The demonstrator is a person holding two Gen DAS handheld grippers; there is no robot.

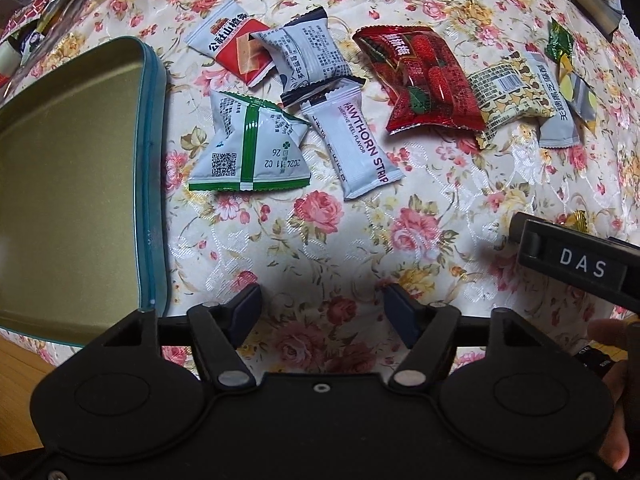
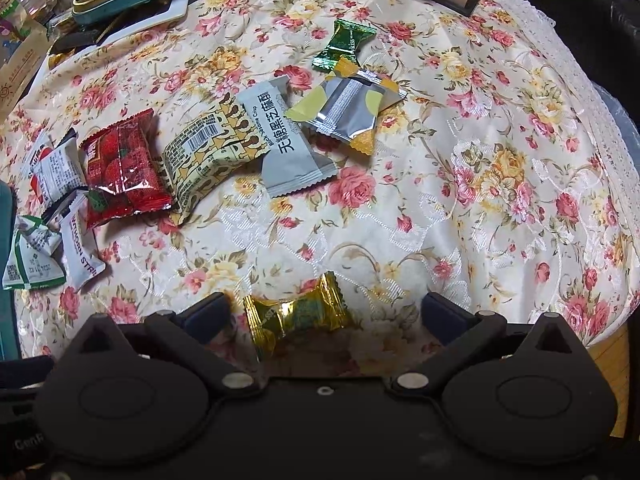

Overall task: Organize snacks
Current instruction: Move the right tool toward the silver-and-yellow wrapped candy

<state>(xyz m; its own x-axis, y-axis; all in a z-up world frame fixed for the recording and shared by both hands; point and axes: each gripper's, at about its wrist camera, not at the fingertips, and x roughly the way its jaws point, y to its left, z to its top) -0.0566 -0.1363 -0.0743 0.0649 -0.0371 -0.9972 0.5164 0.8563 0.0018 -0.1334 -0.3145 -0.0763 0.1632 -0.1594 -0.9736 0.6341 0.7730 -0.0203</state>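
A gold-wrapped candy [image 2: 298,312] lies on the floral tablecloth [image 2: 440,200] between the spread fingers of the right gripper [image 2: 326,310], which grips nothing; whether a pad touches it is hard to judge. Beyond it sit a grey sesame-crisp packet [image 2: 288,140], a red strawberry packet [image 2: 122,164] and a green candy [image 2: 344,42]. The left gripper [image 1: 320,306] hangs released over bare cloth, beside the empty teal tin [image 1: 72,184]. Just right of the tin lie a green-striped packet [image 1: 250,146] and a hawthorn strip [image 1: 356,140].
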